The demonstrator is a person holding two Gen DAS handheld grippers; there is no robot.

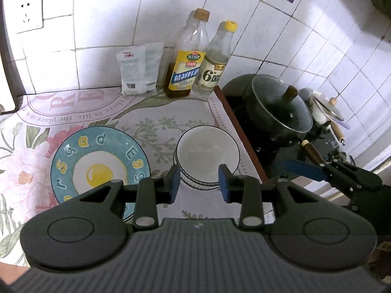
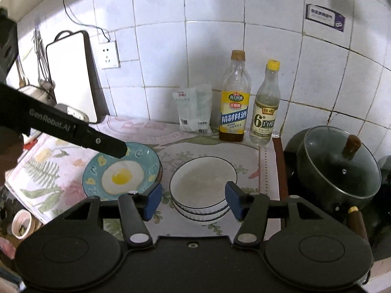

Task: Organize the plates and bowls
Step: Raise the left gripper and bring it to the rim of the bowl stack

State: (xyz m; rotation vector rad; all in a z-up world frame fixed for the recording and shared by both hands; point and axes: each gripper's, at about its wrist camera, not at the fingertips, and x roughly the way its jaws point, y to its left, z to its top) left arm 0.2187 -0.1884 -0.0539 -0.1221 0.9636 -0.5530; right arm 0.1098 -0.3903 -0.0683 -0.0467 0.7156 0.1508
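A teal plate with a fried-egg picture (image 1: 97, 163) (image 2: 122, 171) lies on the flowered counter cloth. To its right stands a stack of white bowls with dark rims (image 1: 207, 153) (image 2: 202, 183). My left gripper (image 1: 200, 183) is open and empty, just in front of the bowls. My right gripper (image 2: 193, 199) is open and empty, with its pads on either side of the near edge of the bowl stack, above it. The left gripper's body (image 2: 73, 129) reaches over the plate's far rim in the right wrist view. The right gripper's finger (image 1: 303, 168) shows at the right in the left wrist view.
Two bottles (image 2: 234, 97) (image 2: 265, 105) and a white packet (image 2: 195, 109) stand against the tiled wall. A black pot with a glass lid (image 2: 339, 166) sits on the stove to the right. A white board (image 2: 70, 73) leans at the left by a wall socket (image 2: 110, 55).
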